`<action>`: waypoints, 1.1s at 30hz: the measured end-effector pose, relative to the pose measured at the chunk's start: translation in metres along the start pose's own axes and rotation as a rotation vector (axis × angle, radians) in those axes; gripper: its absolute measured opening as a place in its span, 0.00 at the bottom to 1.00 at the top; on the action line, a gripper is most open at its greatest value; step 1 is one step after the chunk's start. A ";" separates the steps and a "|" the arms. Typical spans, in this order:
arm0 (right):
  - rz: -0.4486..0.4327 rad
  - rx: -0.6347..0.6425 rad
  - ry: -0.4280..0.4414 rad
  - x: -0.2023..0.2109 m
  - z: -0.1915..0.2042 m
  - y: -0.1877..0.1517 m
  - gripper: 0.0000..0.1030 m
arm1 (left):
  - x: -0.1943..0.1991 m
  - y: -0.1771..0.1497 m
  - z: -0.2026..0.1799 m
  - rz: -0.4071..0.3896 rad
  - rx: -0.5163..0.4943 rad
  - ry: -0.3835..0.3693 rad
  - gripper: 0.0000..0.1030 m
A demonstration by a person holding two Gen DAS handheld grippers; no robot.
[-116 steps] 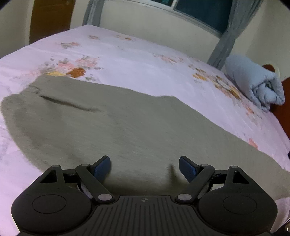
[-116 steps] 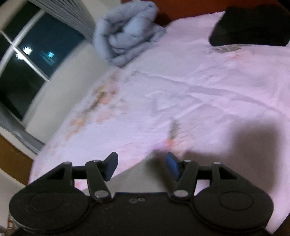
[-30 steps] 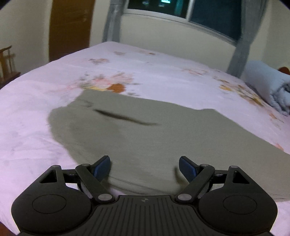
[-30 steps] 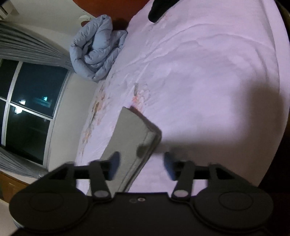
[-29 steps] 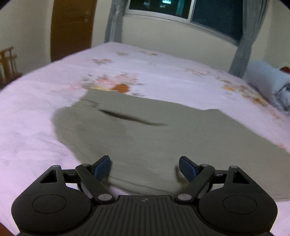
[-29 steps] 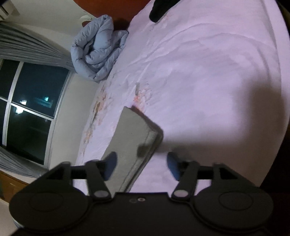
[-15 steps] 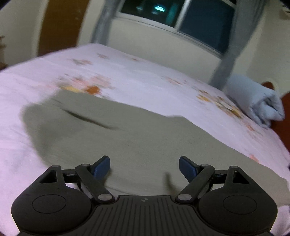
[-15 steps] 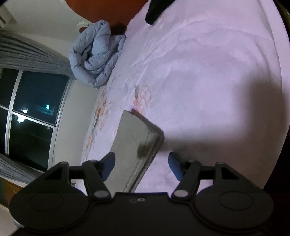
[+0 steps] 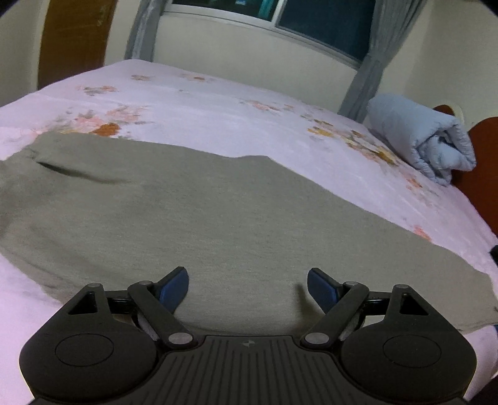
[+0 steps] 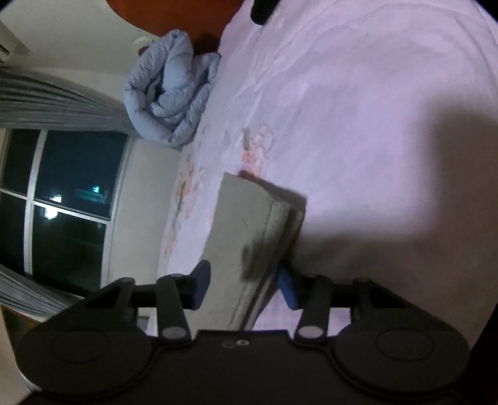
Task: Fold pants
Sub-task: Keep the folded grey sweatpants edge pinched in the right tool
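Observation:
Olive-grey pants lie flat on the pink floral bed sheet, folded lengthwise, with a pocket slit at the far left. My left gripper is open and empty, low over the pants' near edge around mid-length. In the right wrist view the leg end of the pants shows its stacked hems. My right gripper is open, its jaws on either side of that leg end, not closed on it.
A rolled light-blue duvet lies by the red-brown headboard; it also shows in the right wrist view. A dark item sits at the far end of the bed. A window and grey curtains stand behind the bed.
My left gripper has moved closer and lower over the pants. My right gripper has moved forward, so the leg end now lies between its open jaws.

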State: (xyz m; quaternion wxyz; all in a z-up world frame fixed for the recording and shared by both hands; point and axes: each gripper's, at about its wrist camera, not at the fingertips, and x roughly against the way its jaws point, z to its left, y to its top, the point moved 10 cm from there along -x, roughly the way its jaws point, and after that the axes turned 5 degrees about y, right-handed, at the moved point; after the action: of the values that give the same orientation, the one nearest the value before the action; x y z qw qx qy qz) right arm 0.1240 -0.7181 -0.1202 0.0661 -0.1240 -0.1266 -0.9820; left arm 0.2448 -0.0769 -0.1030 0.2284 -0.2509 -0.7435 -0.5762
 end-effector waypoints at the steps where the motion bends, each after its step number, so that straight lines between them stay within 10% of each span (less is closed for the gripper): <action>1: -0.002 -0.008 0.004 -0.001 -0.002 0.002 0.32 | 0.002 -0.001 -0.009 0.004 0.007 -0.031 0.81; 7: 0.002 -0.036 0.003 0.000 -0.013 0.007 0.07 | 0.004 -0.014 -0.075 0.016 0.030 -0.106 0.81; 19: -0.025 0.075 -0.045 0.004 -0.002 0.012 0.16 | 0.001 -0.062 -0.205 0.065 -0.092 -0.127 0.81; 33: -0.016 0.099 -0.052 0.004 -0.003 0.015 0.17 | -0.003 -0.079 -0.249 0.098 -0.248 -0.085 0.81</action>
State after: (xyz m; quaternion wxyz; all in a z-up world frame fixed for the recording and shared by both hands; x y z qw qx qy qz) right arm 0.1216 -0.7338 -0.1186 0.0608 -0.1448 -0.1778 -0.9715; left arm 0.2099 -0.3359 -0.1058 0.1917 -0.3375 -0.6626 -0.6405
